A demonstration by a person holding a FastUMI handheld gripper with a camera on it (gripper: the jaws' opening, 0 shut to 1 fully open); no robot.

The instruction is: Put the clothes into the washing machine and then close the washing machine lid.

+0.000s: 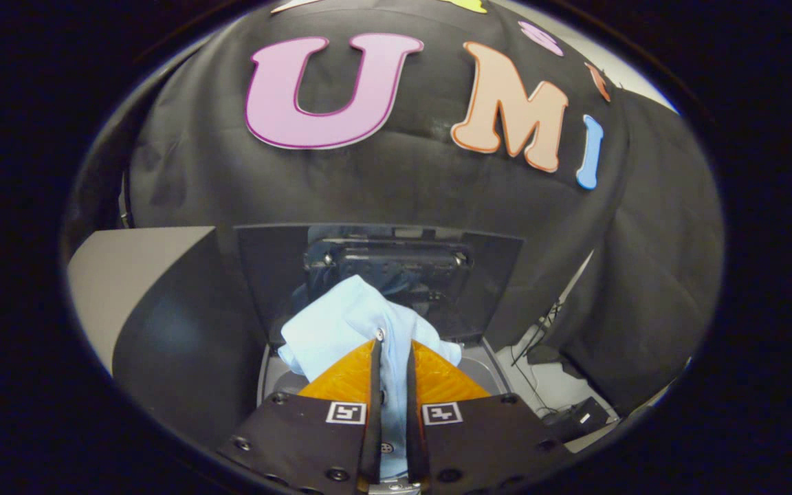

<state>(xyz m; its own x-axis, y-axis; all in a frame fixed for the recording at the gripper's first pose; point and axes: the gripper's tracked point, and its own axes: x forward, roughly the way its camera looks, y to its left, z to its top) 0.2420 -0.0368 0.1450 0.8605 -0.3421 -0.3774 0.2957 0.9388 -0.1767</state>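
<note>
Two fingers of the gripper (393,357) press together on a pale blue garment (355,323), a buttoned strip of its fabric pinched in the narrow gap between them, in the gripper view. Most of the cloth bunches up just ahead of the fingertips, spilling to the left and, less so, to the right of them, with a small button showing at the tip of the left finger and more buttons running down the strip held between the two.

Directly beneath and just beyond the fingers sits the washing machine (485,364), its pale grey top rim visible on either side of the gripper. The garment hangs over that opening; whether any of it touches the rim cannot be told. Behind the cloth, the washing machine lid (485,275) stands raised and upright, a dark panel with a darker inner frame at its centre, partly hidden by the bunched fabric.

Left of the fingers and beyond them, a light grey surface (135,268) lies beside the machine, part of it in dark shadow. Right of the fingers, past the machine's edge, black cables (540,330) trail down a pale floor (554,388) toward a small dark box (585,416). Black booth cloth (396,185) hangs behind everything, draping down on the right.
</note>
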